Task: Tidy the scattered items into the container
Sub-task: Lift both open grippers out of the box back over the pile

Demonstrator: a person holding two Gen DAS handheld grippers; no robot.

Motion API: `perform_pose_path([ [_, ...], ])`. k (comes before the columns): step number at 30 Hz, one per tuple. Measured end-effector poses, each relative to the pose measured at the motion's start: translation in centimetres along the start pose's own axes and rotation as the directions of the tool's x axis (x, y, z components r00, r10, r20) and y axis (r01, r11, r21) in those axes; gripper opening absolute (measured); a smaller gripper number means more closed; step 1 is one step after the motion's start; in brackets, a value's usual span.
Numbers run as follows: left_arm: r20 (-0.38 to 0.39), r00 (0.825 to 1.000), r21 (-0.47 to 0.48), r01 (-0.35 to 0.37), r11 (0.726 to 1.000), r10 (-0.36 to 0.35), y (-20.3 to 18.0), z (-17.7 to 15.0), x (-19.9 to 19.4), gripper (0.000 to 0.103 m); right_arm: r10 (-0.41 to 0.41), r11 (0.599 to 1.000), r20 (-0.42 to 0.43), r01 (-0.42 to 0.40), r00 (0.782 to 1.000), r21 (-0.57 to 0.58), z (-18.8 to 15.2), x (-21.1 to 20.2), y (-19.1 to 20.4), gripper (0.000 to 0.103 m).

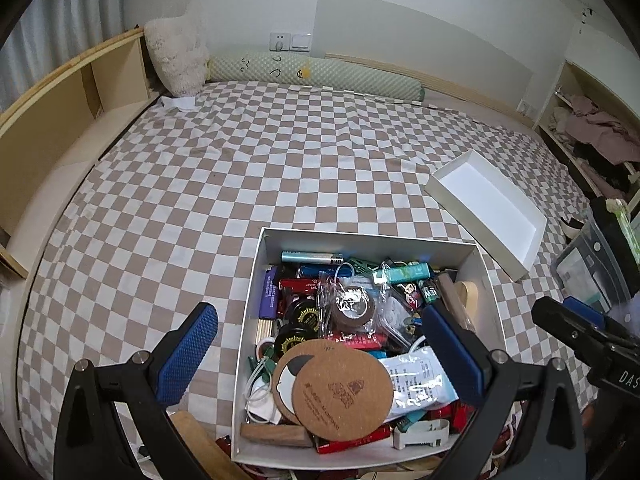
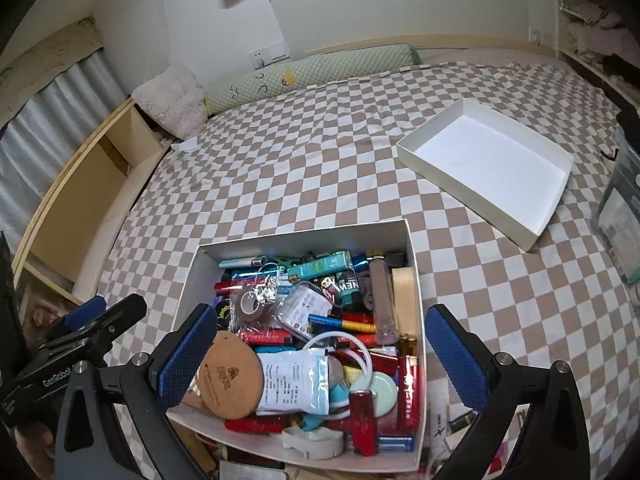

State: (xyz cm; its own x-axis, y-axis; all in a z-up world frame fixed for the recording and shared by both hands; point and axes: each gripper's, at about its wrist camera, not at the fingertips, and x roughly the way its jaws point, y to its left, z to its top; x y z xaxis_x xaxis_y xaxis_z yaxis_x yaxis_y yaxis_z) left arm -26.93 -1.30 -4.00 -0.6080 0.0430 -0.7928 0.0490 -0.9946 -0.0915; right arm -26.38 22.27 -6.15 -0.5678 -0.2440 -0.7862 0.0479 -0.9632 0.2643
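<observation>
Your left gripper (image 1: 320,360) and right gripper (image 2: 320,360), jaws apart and empty, hover above the heaped white box (image 1: 256,280) on the near bed. The cork coaster (image 1: 342,390) on top may slide off if nudged.

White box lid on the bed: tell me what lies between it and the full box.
Nothing visible: only bare checkered bedsheet separates the empty white cardboard lid from the white cardboard box packed with small items. Both grippers hover open above the box.
</observation>
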Motion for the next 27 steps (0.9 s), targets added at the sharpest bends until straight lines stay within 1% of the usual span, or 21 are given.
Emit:
perform_pose_path([
  [9, 0.016, 1.0, 0.011, 0.004, 1.0, -0.004, -0.8, -1.0, -2.4, 0.103, -0.008, 1.0, 0.028, 0.008, 1.0, -0.024, -1.3, -2.9, 0.0, 0.103],
  [20, 0.037, 0.999, 0.024, 0.025, 0.999, -0.026, -2.0, -3.1, -5.2, 0.103, -0.03, 0.999, 0.039, 0.031, 0.999, -0.023, -3.5, -5.6, -1.4, 0.103],
  [27, 0.063, 0.998, 0.061, 0.018, 0.998, -0.022, -2.7, -4.5, -7.4, 0.103, -0.028, 0.999, 0.061, 0.03, 0.998, -0.023, -4.8, -7.7, -1.9, 0.103],
])
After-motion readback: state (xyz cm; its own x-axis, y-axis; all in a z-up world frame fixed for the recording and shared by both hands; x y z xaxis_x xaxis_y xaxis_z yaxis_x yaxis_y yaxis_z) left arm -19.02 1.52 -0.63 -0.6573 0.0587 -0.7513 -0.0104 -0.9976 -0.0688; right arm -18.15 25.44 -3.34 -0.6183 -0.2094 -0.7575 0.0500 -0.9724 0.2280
